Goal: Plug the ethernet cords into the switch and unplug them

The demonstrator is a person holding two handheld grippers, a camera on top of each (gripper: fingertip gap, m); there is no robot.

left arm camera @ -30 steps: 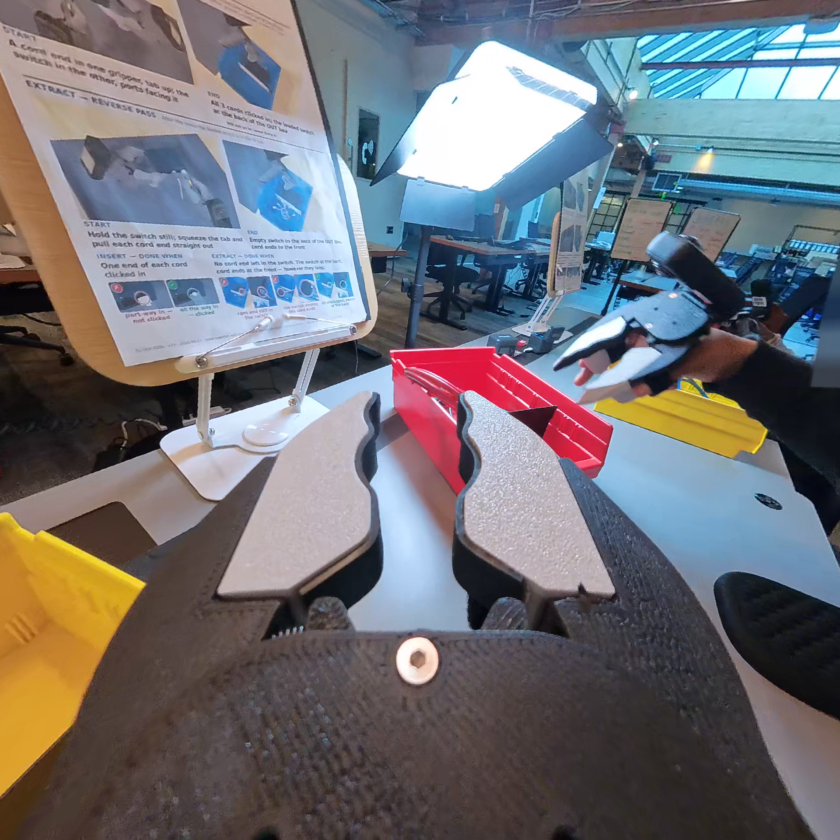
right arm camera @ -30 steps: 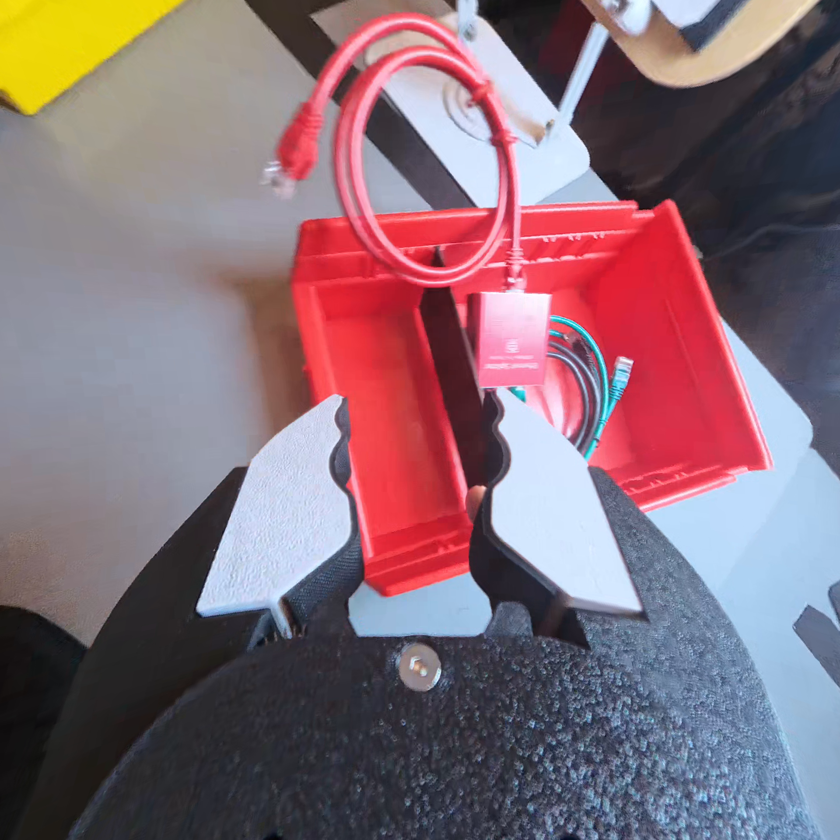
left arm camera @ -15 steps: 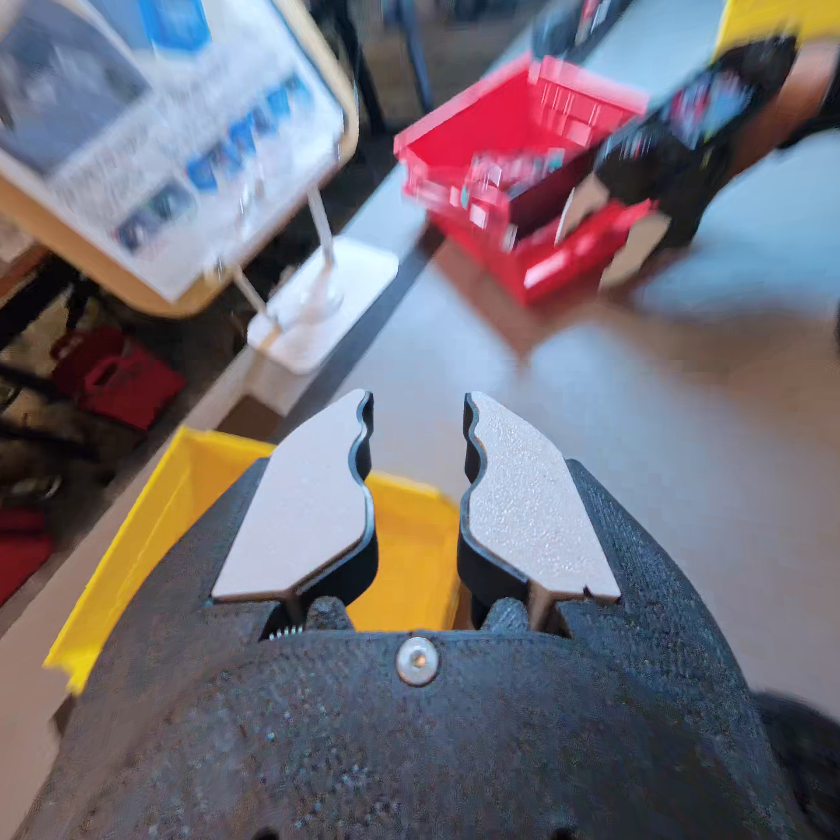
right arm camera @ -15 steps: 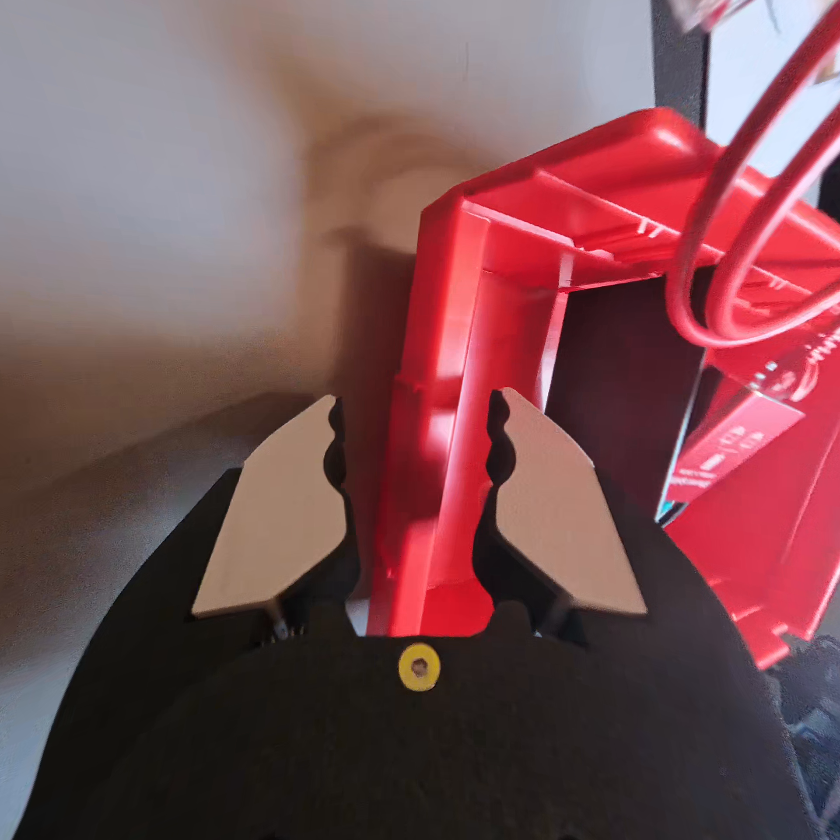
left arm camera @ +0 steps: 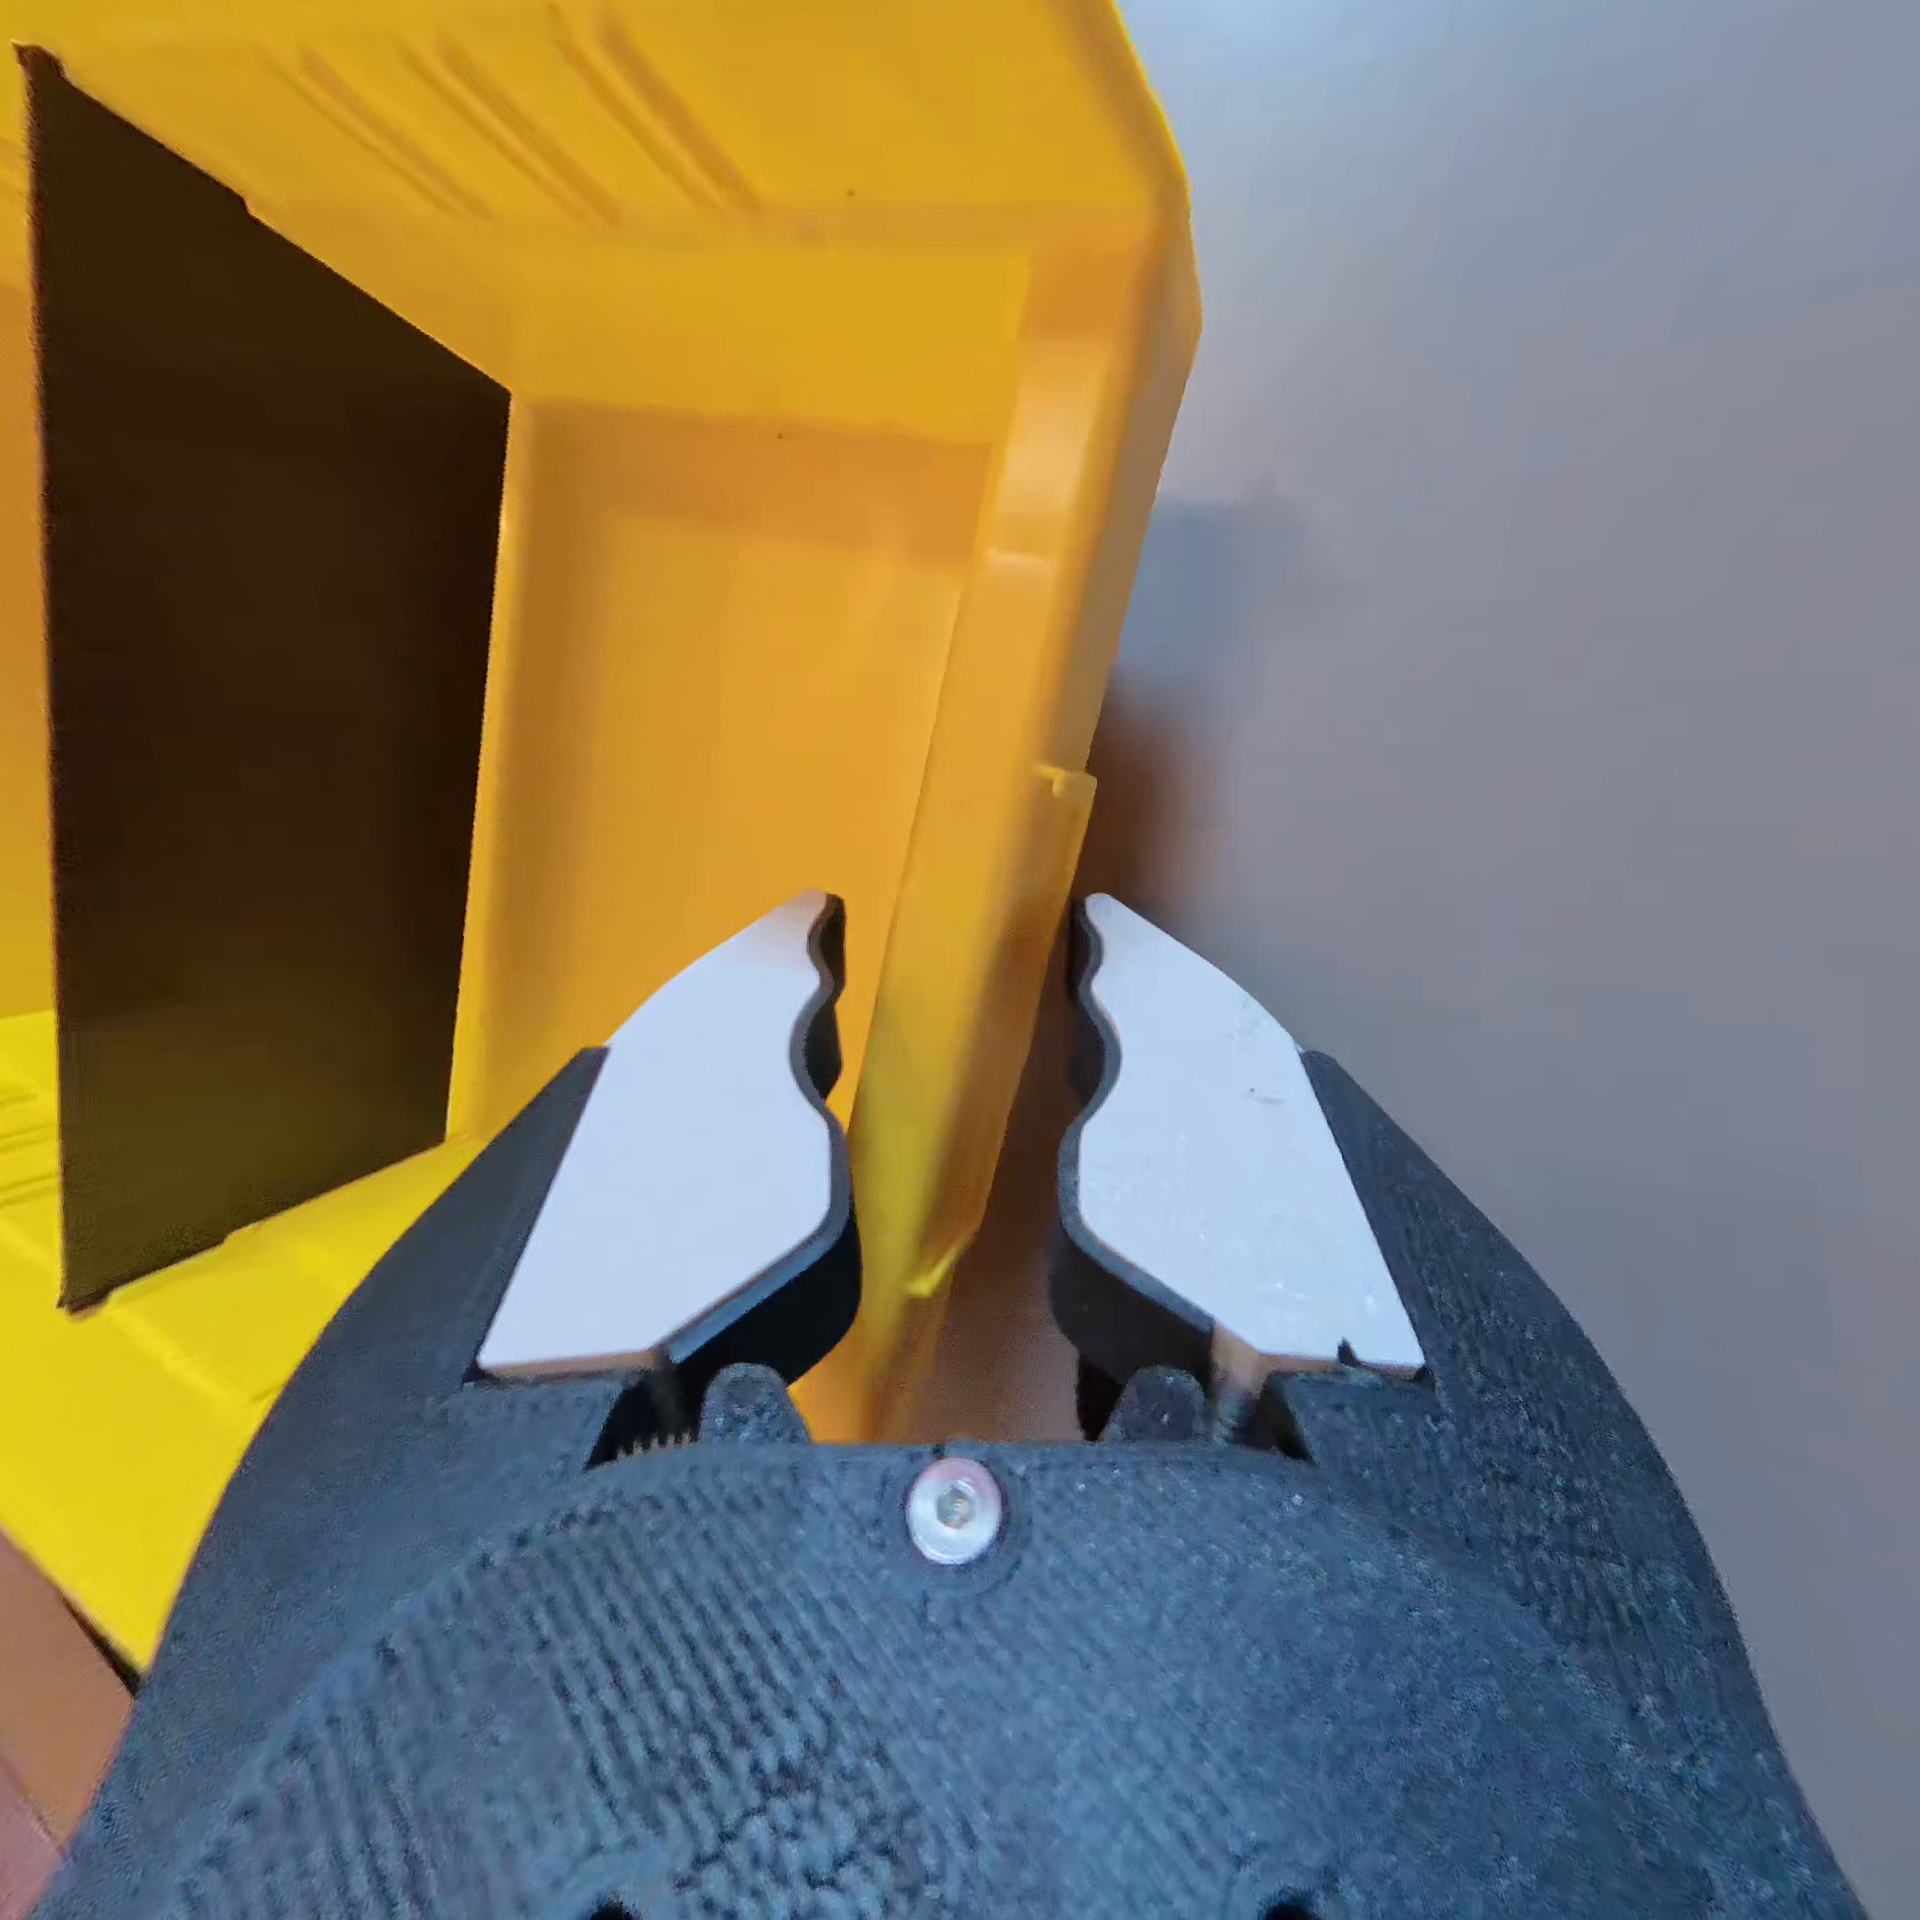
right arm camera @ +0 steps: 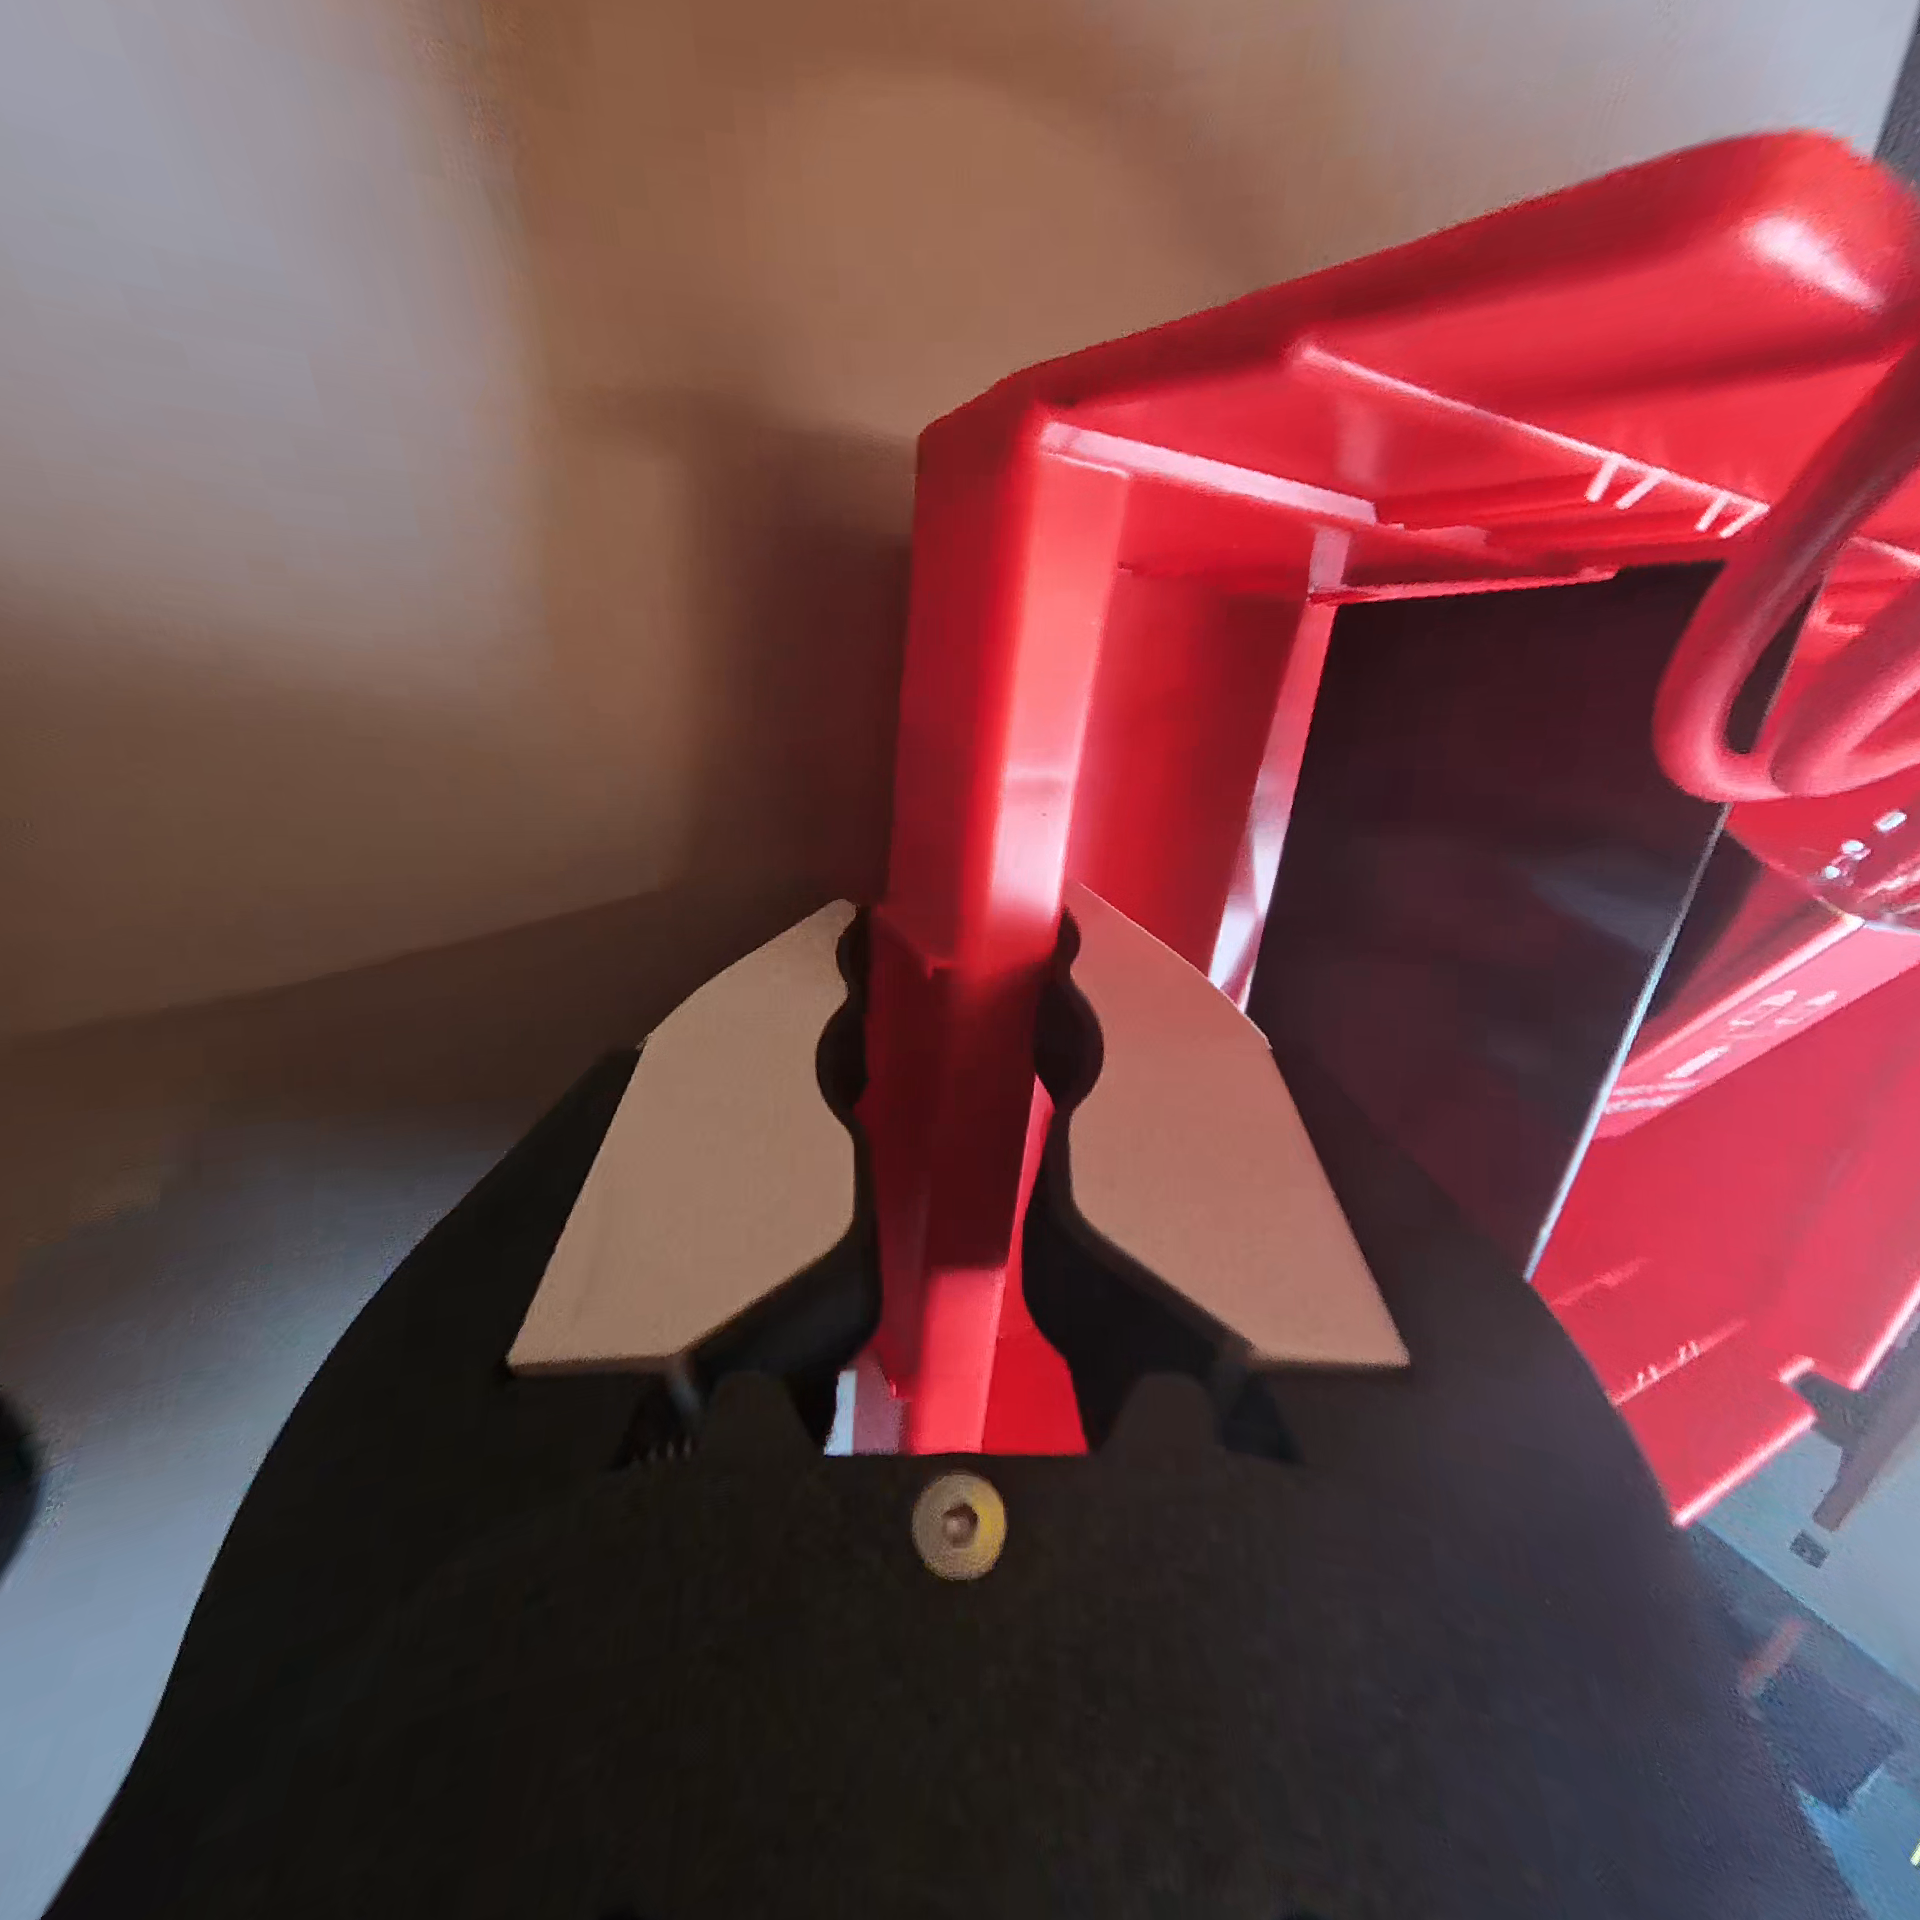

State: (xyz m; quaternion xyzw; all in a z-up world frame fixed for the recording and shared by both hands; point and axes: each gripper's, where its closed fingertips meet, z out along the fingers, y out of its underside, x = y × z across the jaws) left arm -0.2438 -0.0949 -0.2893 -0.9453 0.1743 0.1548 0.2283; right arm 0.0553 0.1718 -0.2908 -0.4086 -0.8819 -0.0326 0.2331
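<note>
Straddling bin walls (left arm camera: 1039, 665), both grippers.

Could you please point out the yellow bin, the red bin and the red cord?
yellow bin (left arm camera: 1060, 582), left wrist view, side wall.
red bin (right arm camera: 997, 665), right wrist view, side wall.
red cord (right arm camera: 1704, 727), right wrist view, loop's bend.

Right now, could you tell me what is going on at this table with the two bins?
A person is working two handheld grippers, one at each bin. The right gripper is shut on the side wall of the red bin, where a red ethernet cord loops near a black divider. The left gripper straddles the wall of the yellow bin, open and not yet clamped. No cord is being handled yet.
</note>
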